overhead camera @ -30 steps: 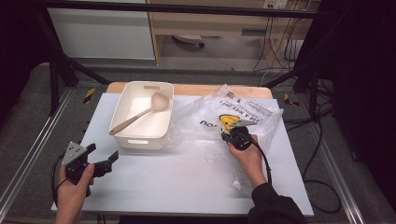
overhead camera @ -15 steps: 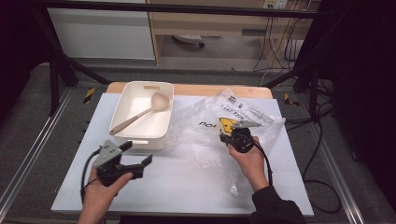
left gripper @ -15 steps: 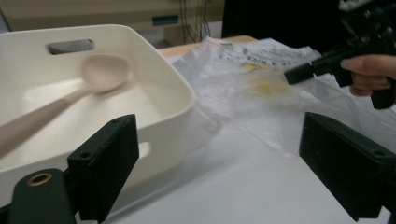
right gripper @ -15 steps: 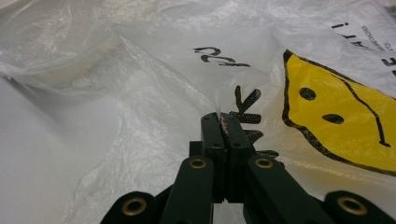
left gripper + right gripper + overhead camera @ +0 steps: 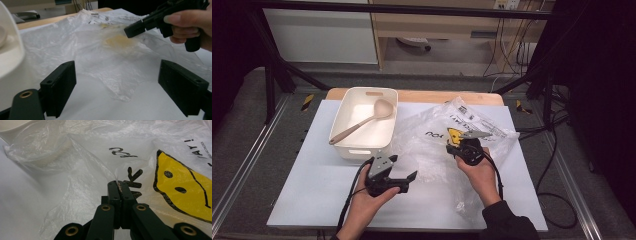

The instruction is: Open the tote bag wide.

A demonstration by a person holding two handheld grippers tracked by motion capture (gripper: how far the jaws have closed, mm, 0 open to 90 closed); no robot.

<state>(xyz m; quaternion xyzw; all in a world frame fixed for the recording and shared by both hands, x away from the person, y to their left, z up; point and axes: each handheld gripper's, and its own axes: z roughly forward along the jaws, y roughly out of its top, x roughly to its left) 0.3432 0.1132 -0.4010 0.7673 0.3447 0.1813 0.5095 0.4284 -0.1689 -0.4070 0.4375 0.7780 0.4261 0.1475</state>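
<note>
Bag (image 5: pixel 432 145) = clear plastic w/ black print + yellow smiley, lying crumpled on white table (image 5: pixel 312 195), spread from centre out to 2 o'clock. R gripper (image 5: pixel 455 145) sits on it around 3 o'clock, jaws clamped tight on a pinched fold of the film, plastic sticking up between the tips in right gripper view. L gripper (image 5: pixel 404 183) at 6 o'clock, near bag's front edge, nothing between jaws; they stand wide but have just been closing a bit. White bin (image 5: pixel 343 145) w/ ladle (image 5: pixel 362 121) at 10 o'clock, bag edge touching it.
</note>
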